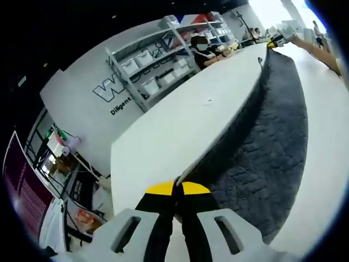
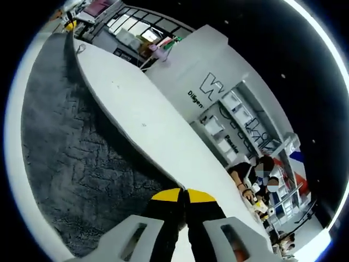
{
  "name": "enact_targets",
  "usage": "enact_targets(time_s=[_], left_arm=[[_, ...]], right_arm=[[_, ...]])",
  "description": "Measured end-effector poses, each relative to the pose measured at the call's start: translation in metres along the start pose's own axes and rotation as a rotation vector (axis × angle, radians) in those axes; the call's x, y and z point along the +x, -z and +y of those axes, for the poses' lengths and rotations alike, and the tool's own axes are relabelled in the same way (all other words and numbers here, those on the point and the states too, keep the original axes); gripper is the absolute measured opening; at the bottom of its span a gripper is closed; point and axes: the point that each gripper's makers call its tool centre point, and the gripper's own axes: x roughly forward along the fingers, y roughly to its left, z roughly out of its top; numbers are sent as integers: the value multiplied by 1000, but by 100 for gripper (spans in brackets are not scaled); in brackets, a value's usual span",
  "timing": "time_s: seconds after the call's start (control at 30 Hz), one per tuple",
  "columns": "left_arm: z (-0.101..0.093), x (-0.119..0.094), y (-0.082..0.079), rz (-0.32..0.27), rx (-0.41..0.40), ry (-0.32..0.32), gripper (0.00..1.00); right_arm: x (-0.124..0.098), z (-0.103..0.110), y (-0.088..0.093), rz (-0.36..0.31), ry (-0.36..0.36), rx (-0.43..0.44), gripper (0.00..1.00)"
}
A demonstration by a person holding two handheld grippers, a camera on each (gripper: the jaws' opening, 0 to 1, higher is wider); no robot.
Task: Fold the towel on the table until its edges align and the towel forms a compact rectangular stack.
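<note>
Left gripper view: left gripper (image 1: pixel 176 188), yellow-tipped jaws closed, pinches the near edge of the dark grey textured towel (image 1: pixel 272 136), which is spread on the white table (image 1: pixel 174 131) (shelving behind). Right gripper view: right gripper (image 2: pixel 183 194), jaws closed together, clamps the same towel's (image 2: pixel 60 142) edge; towel lies flat along the table (image 2: pixel 142 125).

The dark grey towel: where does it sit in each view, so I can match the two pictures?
Left gripper view: the dark grey towel fills the right half, running from the left tool to the far top right.
Right gripper view: the towel fills the left half, from the right tool to the upper left.
Shared landmark: the white wall with dark lettering.
</note>
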Motion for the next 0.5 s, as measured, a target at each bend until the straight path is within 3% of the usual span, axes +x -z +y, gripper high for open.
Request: enact_targets(time_s=[0.27,0.5], left_arm=[[-6,10,6,13,13,-15,2],[-17,20,20,59,53,-4,5]], right_arm=[[10,19,15,47,-26,-59,0],[11,31,23,79,-47,-88,1]])
